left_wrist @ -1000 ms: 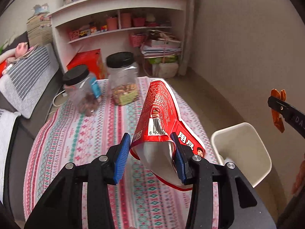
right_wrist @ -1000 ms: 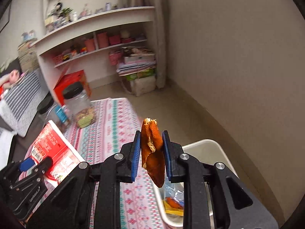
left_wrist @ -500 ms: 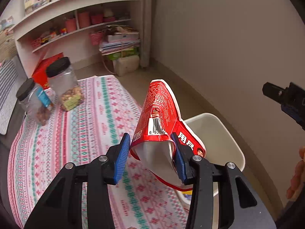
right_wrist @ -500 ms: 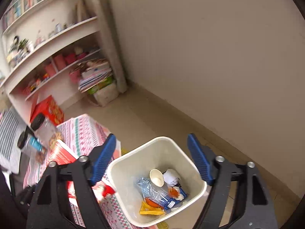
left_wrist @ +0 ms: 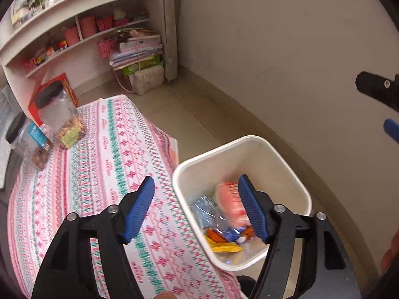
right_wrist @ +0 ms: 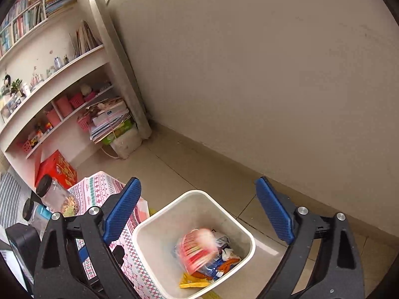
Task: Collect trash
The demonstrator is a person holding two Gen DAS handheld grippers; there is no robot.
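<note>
The left gripper (left_wrist: 195,208) is opening over the near rim of the white bin (left_wrist: 294,172), nothing between its blue pads; a blurred red snack bag (left_wrist: 230,204) sits inside the bin among other wrappers. The right gripper (right_wrist: 198,214) spreads wide and empty, still opening, above the bin (right_wrist: 239,221). Only the left view shows most of the patterned tablecloth (left_wrist: 99,164); the right view shows bookshelves (right_wrist: 32,17) high up

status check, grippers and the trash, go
Left gripper opening, nothing between the jaws. Right gripper opening, empty, over the bin. Red bag blurred inside the bin. Nothing in the way.
</note>
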